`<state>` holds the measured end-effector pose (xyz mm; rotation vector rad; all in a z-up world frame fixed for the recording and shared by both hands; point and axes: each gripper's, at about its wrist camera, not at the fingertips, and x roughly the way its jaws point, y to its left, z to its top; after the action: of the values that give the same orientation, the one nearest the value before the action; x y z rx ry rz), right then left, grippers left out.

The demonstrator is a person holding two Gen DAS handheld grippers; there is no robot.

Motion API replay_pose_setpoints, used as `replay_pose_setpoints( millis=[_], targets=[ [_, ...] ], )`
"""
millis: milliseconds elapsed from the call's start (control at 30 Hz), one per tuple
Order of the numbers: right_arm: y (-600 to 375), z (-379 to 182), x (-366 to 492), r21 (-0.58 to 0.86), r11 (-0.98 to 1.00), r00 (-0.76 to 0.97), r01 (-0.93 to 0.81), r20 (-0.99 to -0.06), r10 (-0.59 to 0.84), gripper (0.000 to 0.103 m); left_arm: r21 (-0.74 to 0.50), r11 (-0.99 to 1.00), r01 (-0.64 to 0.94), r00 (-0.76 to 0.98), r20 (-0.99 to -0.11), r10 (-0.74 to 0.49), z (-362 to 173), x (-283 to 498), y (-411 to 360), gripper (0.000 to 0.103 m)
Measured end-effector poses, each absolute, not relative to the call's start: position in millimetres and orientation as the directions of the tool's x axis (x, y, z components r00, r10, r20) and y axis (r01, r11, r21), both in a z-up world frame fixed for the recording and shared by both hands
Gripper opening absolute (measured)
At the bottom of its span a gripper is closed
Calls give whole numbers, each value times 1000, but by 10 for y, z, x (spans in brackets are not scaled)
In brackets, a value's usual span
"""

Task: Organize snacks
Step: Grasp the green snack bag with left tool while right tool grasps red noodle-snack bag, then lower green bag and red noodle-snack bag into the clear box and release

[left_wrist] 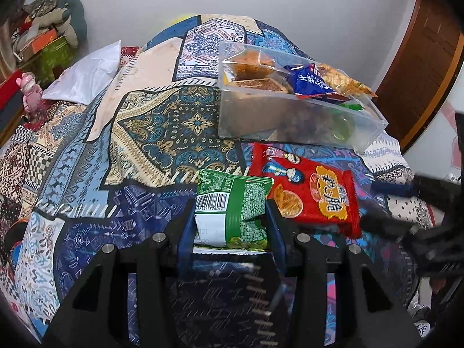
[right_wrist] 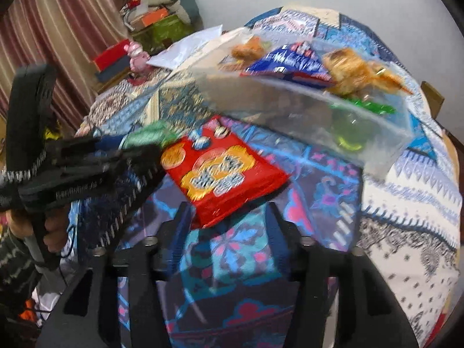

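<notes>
Left wrist: barcode on green packet (left_wrist: 232, 211)

Red snack packet (right_wrist: 223, 171) print blurred

Left gripper (left_wrist: 230, 217) clamped shut (fingers level); right gripper (right_wrist: 229, 217) spread open.

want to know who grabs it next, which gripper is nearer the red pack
Right. The right gripper is open with the red pack at its fingertips; the left gripper is beside it, shut on the green pack.
</notes>
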<state>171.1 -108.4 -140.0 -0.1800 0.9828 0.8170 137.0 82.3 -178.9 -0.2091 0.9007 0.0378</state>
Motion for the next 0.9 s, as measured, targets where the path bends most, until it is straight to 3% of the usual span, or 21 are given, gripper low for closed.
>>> replay_pose_setpoints(
  millis=[33,100,200,500,700,767,833,900],
  targets=[
    [-1086,-1384,1752,218,698,297,-682,-790,537,71,-165,979,-123,622,-781,-53,-1788,1356,834,46],
    [-1065,-1335,1823,236,687,296,-687,-772,562,83,-167,978,-128,624,-780,-51,-1786,1330,856,46],
    [-879,-1348,1896,224,649,265,-727,-781,566,90,-174,976,-135,625,-779,-52,-1785,1302,893,46],
    [-405,-1687,2069,132,577,197,-806,-860,471,90,-183,972,-145,626,-778,-54,-1801,1269,982,46],
    [-344,-1741,2235,201,573,143,-795,-855,499,90,-187,972,-142,626,-778,-58,-1814,1296,976,46],
    [-378,-1727,2201,193,581,162,-791,-849,503,84,-186,973,-140,629,-775,-58,-1799,1299,967,46],
    [-425,-1697,2149,186,579,172,-794,-844,507,68,-185,973,-138,635,-771,-57,-1763,1303,951,46],
    [-494,-1651,2097,175,590,194,-788,-839,508,67,-184,974,-134,643,-764,-56,-1708,1301,934,46]
  ],
)
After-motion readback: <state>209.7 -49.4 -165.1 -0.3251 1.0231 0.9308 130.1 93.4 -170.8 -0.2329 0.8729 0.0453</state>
